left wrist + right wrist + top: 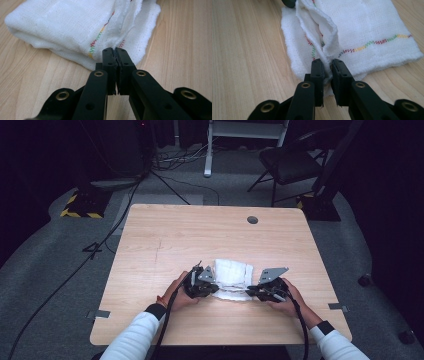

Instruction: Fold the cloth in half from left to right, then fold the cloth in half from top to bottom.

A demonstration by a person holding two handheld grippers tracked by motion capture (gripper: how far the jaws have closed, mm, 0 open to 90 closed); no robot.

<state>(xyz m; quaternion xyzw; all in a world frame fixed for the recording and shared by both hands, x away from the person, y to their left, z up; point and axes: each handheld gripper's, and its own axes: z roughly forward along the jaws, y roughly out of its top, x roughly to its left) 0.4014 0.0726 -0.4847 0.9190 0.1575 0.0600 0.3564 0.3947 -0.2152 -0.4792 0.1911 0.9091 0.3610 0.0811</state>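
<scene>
Nearest the table's front edge, the person's 2 hands hold the claws inward toward each other. The left claw has its jaws pressed together at the hem of a folded white cloth; in the left gripper view the tips meet at a layer edge, and a thin fold looks caught between them. The right claw pinches a raised flap on the opposite side: in the right gripper view a narrow gap stands between the jaws with cloth bunched in it.

The cloth lies on the table a little right of centre, nearer the front edge than the far one. It is a gauze-like dishcloth with a multicoloured zigzag stitch line across it, folded into several layers.

It should handle as light, soft and limp, with no stiffness to hold a shape, and layers will slide apart or droop if taken singly. Its stitched hems and corners offer the firmest hold.

Beyond it the table is bare wood, with a round cable hole near the far edge.
</scene>
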